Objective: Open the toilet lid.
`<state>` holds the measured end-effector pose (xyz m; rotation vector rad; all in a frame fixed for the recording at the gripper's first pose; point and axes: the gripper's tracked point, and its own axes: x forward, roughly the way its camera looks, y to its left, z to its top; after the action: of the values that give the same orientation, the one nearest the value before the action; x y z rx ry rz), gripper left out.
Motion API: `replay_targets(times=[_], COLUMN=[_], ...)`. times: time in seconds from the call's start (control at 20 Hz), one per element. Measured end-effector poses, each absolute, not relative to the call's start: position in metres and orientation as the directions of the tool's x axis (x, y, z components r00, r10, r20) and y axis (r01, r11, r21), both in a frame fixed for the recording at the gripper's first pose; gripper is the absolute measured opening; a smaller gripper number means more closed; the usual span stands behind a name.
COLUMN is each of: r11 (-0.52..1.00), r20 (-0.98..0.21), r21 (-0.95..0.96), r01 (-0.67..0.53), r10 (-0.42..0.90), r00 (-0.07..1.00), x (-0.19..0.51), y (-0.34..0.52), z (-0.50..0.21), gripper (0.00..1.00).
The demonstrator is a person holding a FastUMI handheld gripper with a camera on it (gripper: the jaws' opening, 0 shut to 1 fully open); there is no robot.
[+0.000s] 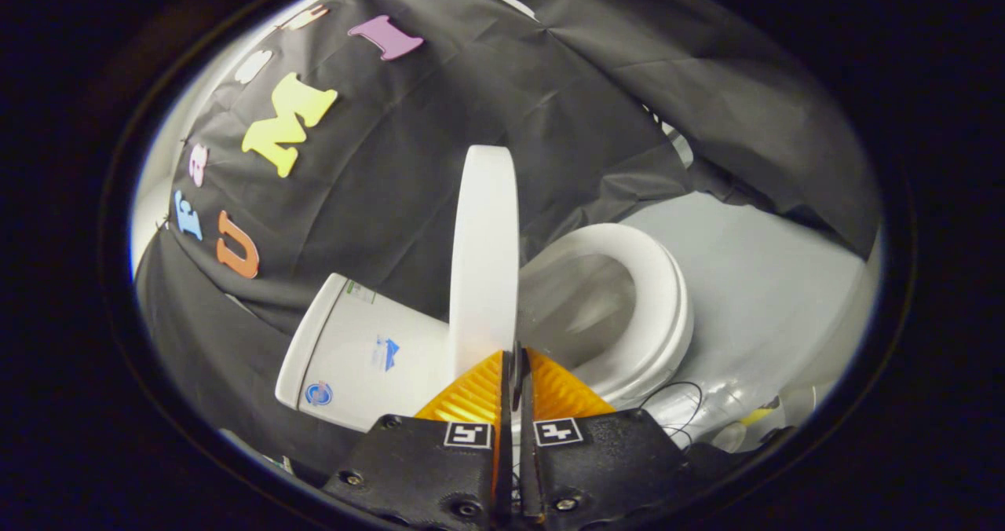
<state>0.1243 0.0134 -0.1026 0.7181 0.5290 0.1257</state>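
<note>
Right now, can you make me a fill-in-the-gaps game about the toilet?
1. The toilet lid is standing ____, not lying flat.
2. The gripper fingers are pressed ____ with no gap.
3. The seat ring over the bowl is the colour ____.
4. The tank sits ____ the raised lid.

Missing words: up; together; white; behind

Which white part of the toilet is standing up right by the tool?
The lid, raised on edge just ahead of the closed tool. The ring-shaped seat lies flat around the bowl; the tank sits behind the lid.
</note>
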Motion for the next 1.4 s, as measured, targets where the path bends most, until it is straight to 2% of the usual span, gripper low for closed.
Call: replay_targets(times=[0.35, 1.4], r11=[0.806, 0.914], r20=[-0.433, -0.384], r21=[0.586, 0.406], r01=[0.081, 0.015], r10=[0.227, 0.156], r00=[0.872, 0.91], x=[0.123, 0.116], y=[0.026, 0.102], z=[-0.088, -0.035], gripper=[0.07, 0.07])
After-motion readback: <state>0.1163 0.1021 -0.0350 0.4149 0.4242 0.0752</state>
